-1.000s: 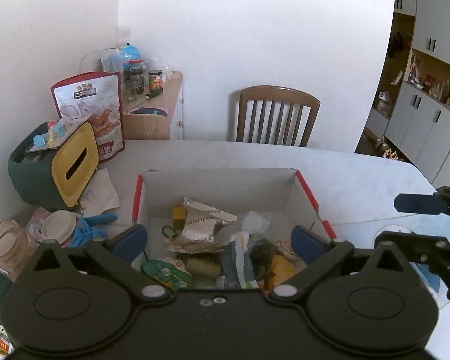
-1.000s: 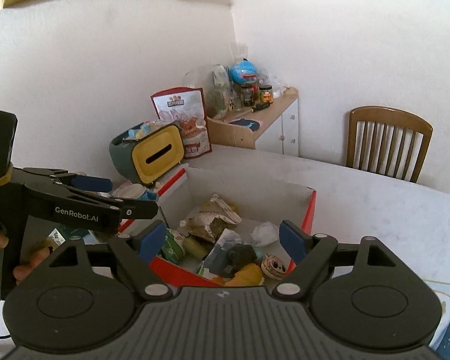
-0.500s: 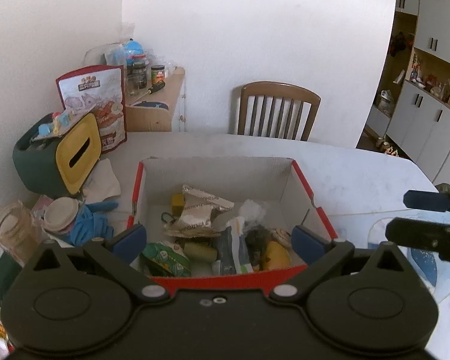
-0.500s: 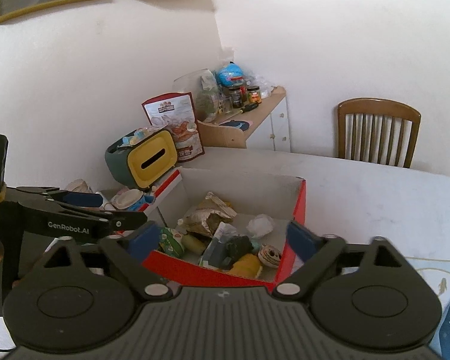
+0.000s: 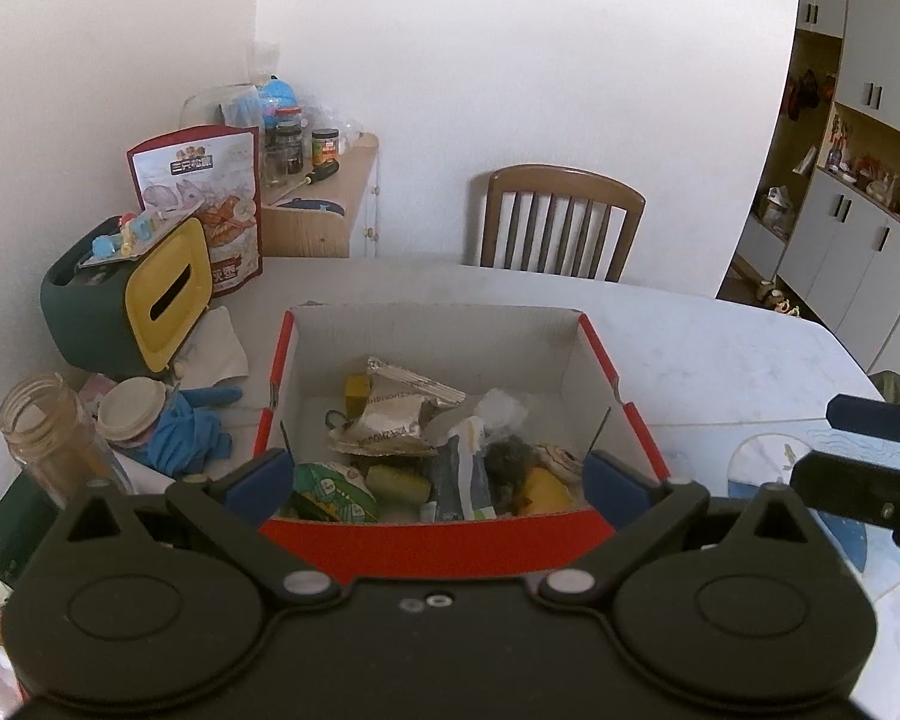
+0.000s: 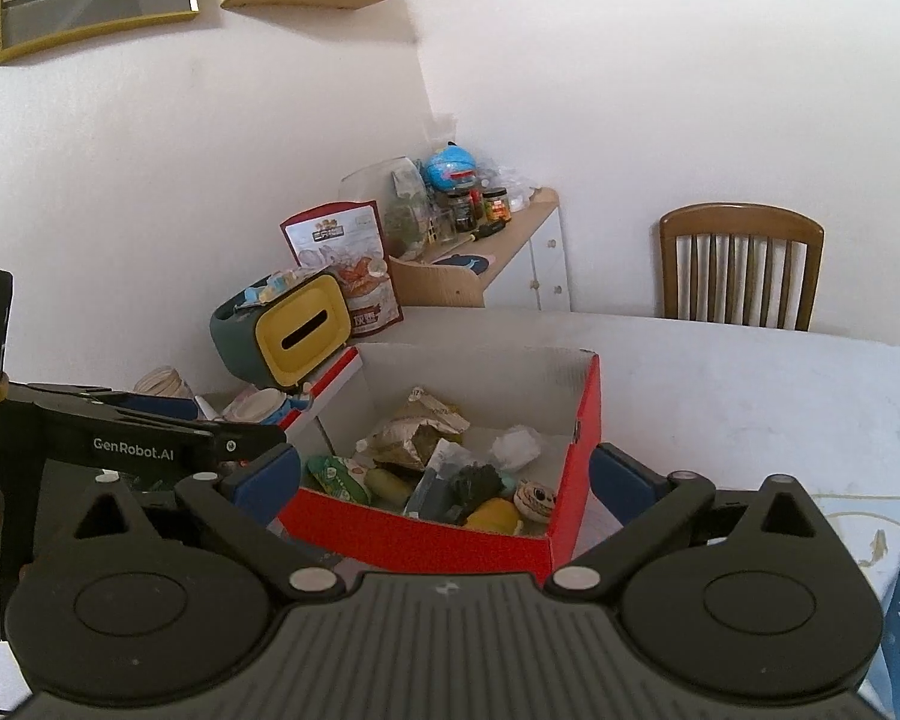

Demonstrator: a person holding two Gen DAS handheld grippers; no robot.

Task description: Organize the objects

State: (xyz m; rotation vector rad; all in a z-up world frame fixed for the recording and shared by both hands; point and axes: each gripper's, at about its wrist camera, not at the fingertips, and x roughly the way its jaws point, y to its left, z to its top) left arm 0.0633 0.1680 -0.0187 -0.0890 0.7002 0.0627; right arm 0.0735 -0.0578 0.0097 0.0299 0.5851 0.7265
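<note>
Red-and-white cardboard box (image 5: 444,531) of mixed clutter is seen at frame centre on the white table (image 5: 720,348), between both hand-held grippers (image 5: 435,474) (image 6: 444,477), whose fingers are spread apart, empty. A green-and-yellow tissue holder (image 5: 120,294) and clear jar (image 5: 42,426) crowd the left.

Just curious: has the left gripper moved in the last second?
Yes. The left gripper has pulled back and up from the red cardboard box, whose near wall now shows.

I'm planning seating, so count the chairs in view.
1. The chair stands at the far side of the table, beyond the box. Others may be hidden outside these views.
</note>
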